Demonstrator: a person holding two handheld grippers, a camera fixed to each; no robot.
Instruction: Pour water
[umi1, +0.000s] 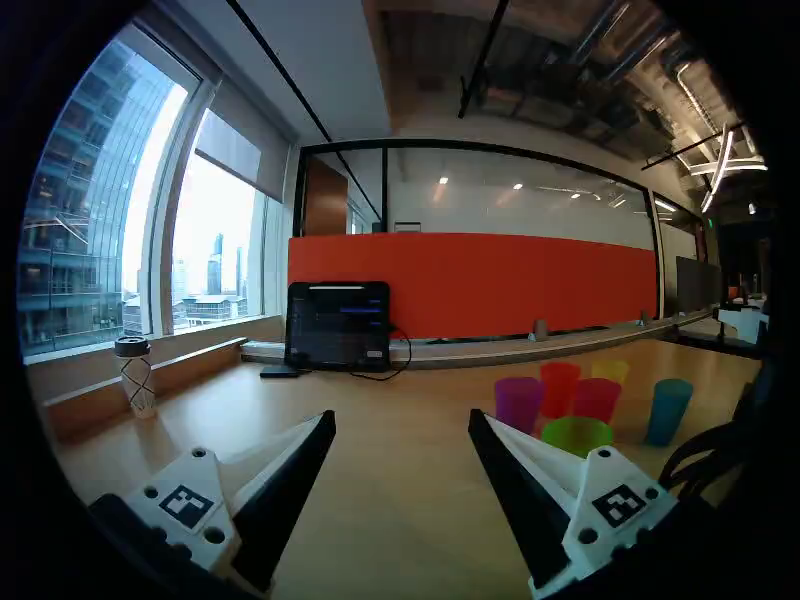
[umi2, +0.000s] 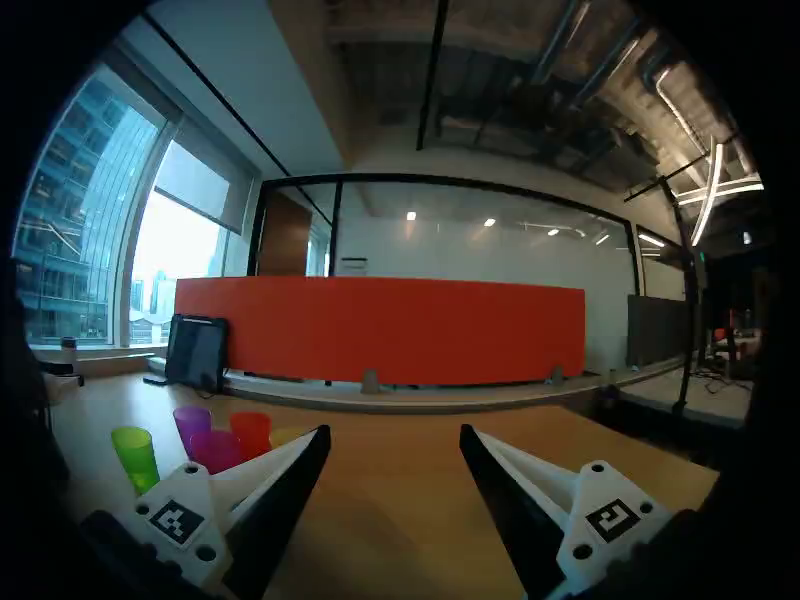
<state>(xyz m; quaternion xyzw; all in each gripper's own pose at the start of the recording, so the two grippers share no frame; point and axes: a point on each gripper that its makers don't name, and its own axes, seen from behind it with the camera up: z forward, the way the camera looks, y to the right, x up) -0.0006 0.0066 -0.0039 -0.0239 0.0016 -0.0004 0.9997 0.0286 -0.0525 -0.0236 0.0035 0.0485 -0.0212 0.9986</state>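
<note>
Wide open and empty, the left gripper (umi1: 400, 432) is held level, low over the wooden table (umi1: 400, 520), just left of the coloured cups (umi1: 596, 398). Right of the cups (umi2: 215, 448), the right gripper (umi2: 395, 450) is level too, its jaws spread around nothing. Every cup stands upright, mouth up, long axis vertical. Far beyond the cups, a tablet (umi1: 337, 325) stands.

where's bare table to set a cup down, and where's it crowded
Bare light wooden table lies between the black standing tablet, the clear black-lidded bottle and the open left gripper. Crowded: the cluster of coloured plastic cups to that gripper's right.
</note>
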